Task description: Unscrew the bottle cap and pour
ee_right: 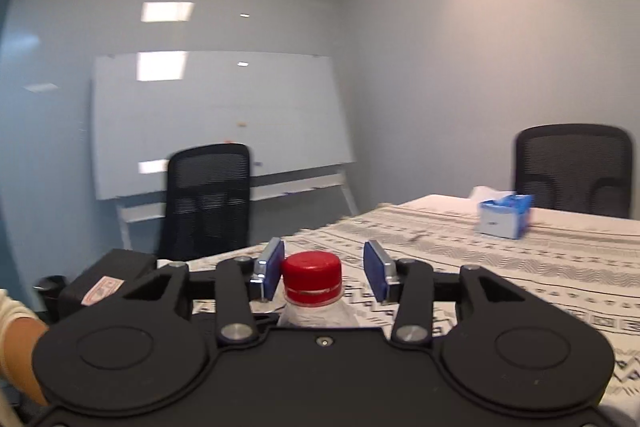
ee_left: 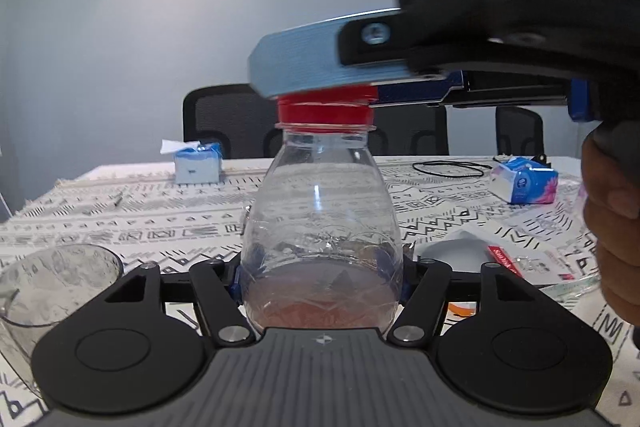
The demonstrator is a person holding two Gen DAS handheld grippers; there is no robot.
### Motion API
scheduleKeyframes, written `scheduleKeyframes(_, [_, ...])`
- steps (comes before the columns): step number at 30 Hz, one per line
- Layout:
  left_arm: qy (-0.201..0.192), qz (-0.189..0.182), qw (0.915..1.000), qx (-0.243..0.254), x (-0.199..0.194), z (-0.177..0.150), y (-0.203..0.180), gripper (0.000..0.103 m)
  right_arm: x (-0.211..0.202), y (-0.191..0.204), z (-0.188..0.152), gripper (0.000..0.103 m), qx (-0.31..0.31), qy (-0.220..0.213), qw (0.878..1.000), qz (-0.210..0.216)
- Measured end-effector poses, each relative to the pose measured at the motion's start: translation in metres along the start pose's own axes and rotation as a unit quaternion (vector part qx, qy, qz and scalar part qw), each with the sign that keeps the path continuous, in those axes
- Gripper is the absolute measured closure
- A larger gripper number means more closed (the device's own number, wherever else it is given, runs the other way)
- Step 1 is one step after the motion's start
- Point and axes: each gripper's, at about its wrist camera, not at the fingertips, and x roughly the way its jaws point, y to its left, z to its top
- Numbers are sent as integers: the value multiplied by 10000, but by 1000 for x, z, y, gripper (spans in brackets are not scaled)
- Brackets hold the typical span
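A clear plastic bottle (ee_left: pixel 320 211) with a red cap (ee_left: pixel 326 111) stands upright on the patterned tablecloth, with reddish-brown contents at its bottom. My left gripper (ee_left: pixel 322 275) is shut on the bottle's lower body. My right gripper (ee_right: pixel 322 273) is open, its blue pads on either side of the red cap (ee_right: pixel 313 277); the left pad is close to the cap, the right pad stands apart. In the left wrist view the right gripper (ee_left: pixel 320 67) reaches in from the right at cap height.
A clear glass cup (ee_left: pixel 48 291) stands at the lower left. A blue tissue box (ee_left: pixel 198 163) and a tissue pack (ee_left: pixel 524 183) lie further back, with a grey mask and wrappers (ee_left: pixel 472 251) at right. Black chairs (ee_right: pixel 208 199) surround the table.
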Motion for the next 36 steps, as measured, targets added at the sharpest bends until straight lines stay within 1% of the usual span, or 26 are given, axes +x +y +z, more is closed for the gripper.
scheduleKeyframes(2, [-12, 83, 9999, 67, -1, 0, -3, 37, 0, 5, -2, 59, -12, 13, 9999, -105])
scheduleKeyframes(3, [-20, 139, 9999, 100, -2, 0, -4, 27, 0, 7, -2, 59, -17, 20, 9999, -157])
scheduleKeyframes(4, [-28, 236, 9996, 152, -3, 0, -6, 20, 0, 9, -3, 70, -23, 27, 9998, -210])
scheduleKeyframes(7, [-70, 381, 9990, 215, -11, 1, -11, 20, 1, 16, -6, 70, -40, 46, 9993, -367])
scheduleKeyframes(8, [-116, 369, 9990, 208, -13, 1, -12, 20, 1, 18, -7, 70, -46, 53, 9991, -419])
scheduleKeyframes(9, [-157, 335, 9991, 215, -15, 1, -13, 20, 1, 21, -7, 70, -52, 60, 9989, -472])
scheduleKeyframes(10, [-198, 298, 9991, 224, -16, 1, -14, 22, 1, 23, -8, 70, -57, 66, 9986, -524])
scheduleKeyframes(11, [-194, 282, 9992, 216, -16, 1, -14, 27, 1, 25, -9, 70, -63, 73, 9983, -577])
scheduleKeyframes(12, [-167, 268, 9993, 201, -16, 1, -14, 35, 1, 27, -10, 70, -69, 80, 9980, -629])
scheduleKeyframes(14, [-37, 244, 9996, 104, -12, 1, -10, 38, 1, 32, -12, 68, -81, 94, 9972, -734])
scheduleKeyframes(15, [-14, 216, 9998, 32, -12, 2, -7, 42, 2, 34, -11, 68, -100, 119, 9967, -795])
scheduleKeyframes(17, [31, 145, 9998, -93, -11, 3, -2, 43, 4, 39, -9, 68, -137, 169, 9956, -916])
scheduleKeyframes(19, [46, 112, 9999, -113, -11, 3, 0, 43, 6, 44, -8, 66, -174, 220, 9942, -1037])
scheduleKeyframes(22, [69, 159, 9998, -70, -11, 3, -1, 44, 9, 51, -5, 65, -230, 295, 9918, -1218])
scheduleKeyframes(24, [77, 177, 9998, -73, -10, 3, -2, 44, 11, 56, -4, 62, -267, 346, 9900, -1339])
scheduleKeyframes(27, [66, 209, 9998, -31, -10, 2, -3, 44, 13, 63, -2, 61, -323, 421, 9870, -1519])
scheduleKeyframes(28, [63, 233, 9997, -10, -9, 2, -4, 44, 14, 65, -1, 68, -339, 450, 9859, -1577])
scheduleKeyframes(29, [76, 250, 9997, -40, -9, 2, -3, 44, 20, 65, 1, 71, -309, 543, 9851, -1603])
scheduleKeyframes(30, [86, 224, 9997, -65, -9, 3, -2, 44, 25, 65, 3, 71, -282, 633, 9842, -1627])
scheduleKeyframes(32, [102, 189, 9997, -85, -8, 3, 0, 45, 27, 63, 4, 71, -314, 686, 9844, -1590])
scheduleKeyframes(35, [103, 125, 9998, -81, -8, 3, 1, 45, 21, 49, 0, 71, -333, 667, 9906, -1145])
scheduleKeyframes(36, [92, 103, 9999, -84, -8, 2, 1, 45, 18, 42, -1, 71, -327, 615, 9933, -920])
